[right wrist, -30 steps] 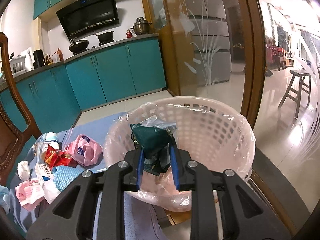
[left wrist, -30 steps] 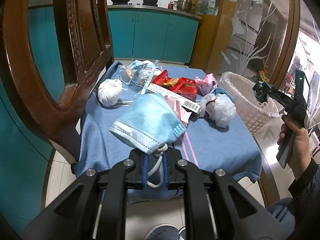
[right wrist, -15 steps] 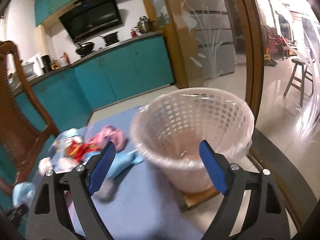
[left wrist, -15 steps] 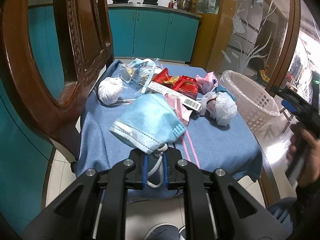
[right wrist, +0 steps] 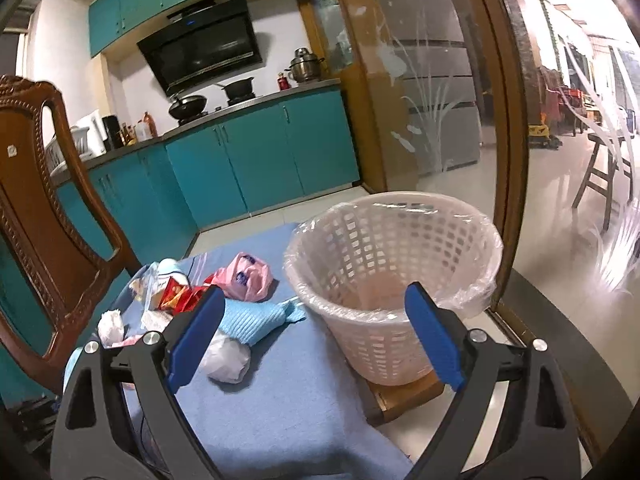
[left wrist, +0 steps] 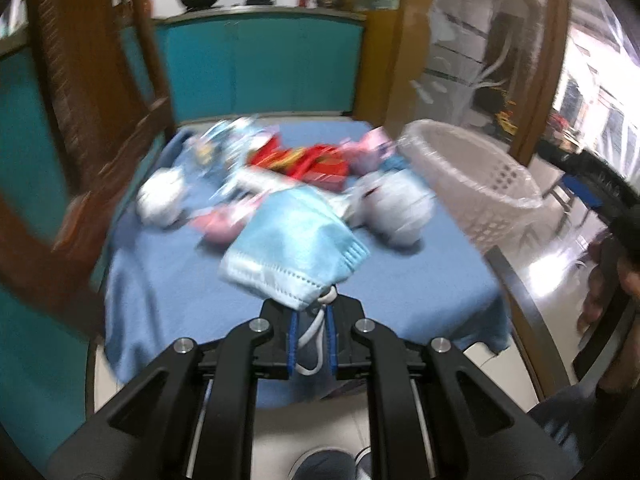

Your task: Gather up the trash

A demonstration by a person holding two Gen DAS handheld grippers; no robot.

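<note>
My left gripper [left wrist: 311,320] is shut on the white ear loop of a light blue face mask [left wrist: 292,248], which hangs above the blue tablecloth [left wrist: 168,280]. Behind it lies a blurred heap of trash: red wrappers [left wrist: 308,160], a pink bag [left wrist: 368,152] and white wads [left wrist: 392,208]. A lined white mesh basket [right wrist: 392,272] stands at the table's right end. My right gripper [right wrist: 313,296] hovers before the basket, its jaws opening wide with nothing between them. The right wrist view also shows the pink bag [right wrist: 244,280], a light blue cloth [right wrist: 256,320] and a white wad [right wrist: 226,356].
A carved wooden chair [left wrist: 80,120] stands close on the left of the table. Teal kitchen cabinets [right wrist: 256,168] run along the back wall. A wood-framed glass door [right wrist: 440,100] rises behind the basket. A hand [left wrist: 624,280] holds the right gripper at the right edge.
The right gripper let go of a dark green wrapper over the basket, opened wide and drew back. The left gripper, still holding the mask, swung to the right towards the basket.
</note>
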